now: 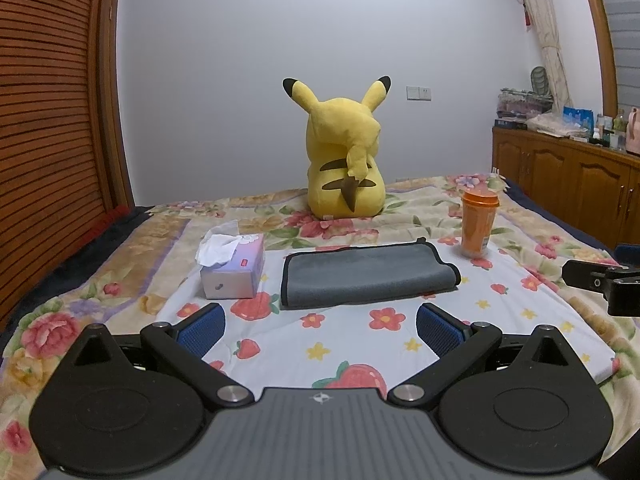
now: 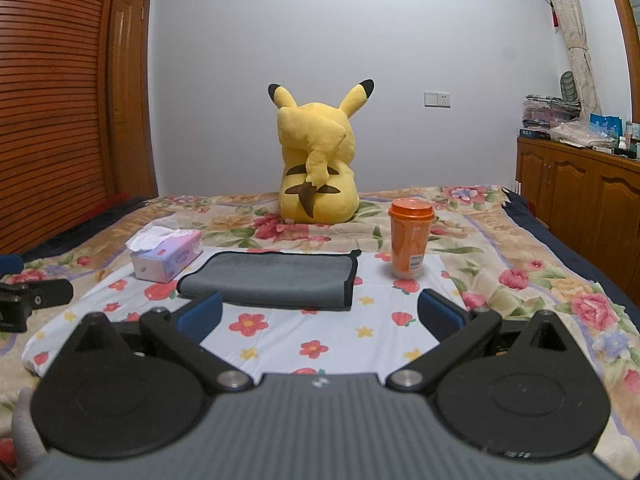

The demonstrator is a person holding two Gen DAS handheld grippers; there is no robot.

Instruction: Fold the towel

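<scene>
Grey towel [image 1: 366, 276] lies folded flat on the flowered cloth [image 1: 344, 344], between tissue box [image 1: 234, 266] and orange cup [image 1: 478, 222]; left gripper [image 1: 320, 326] and right gripper [image 2: 320, 312] spread wide, holding nothing, short of it.

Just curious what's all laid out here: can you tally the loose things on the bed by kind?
Gray towel: 1
Tissue box: 1
Orange cup with lid: 1
Yellow plush toy: 1
Total: 4
</scene>
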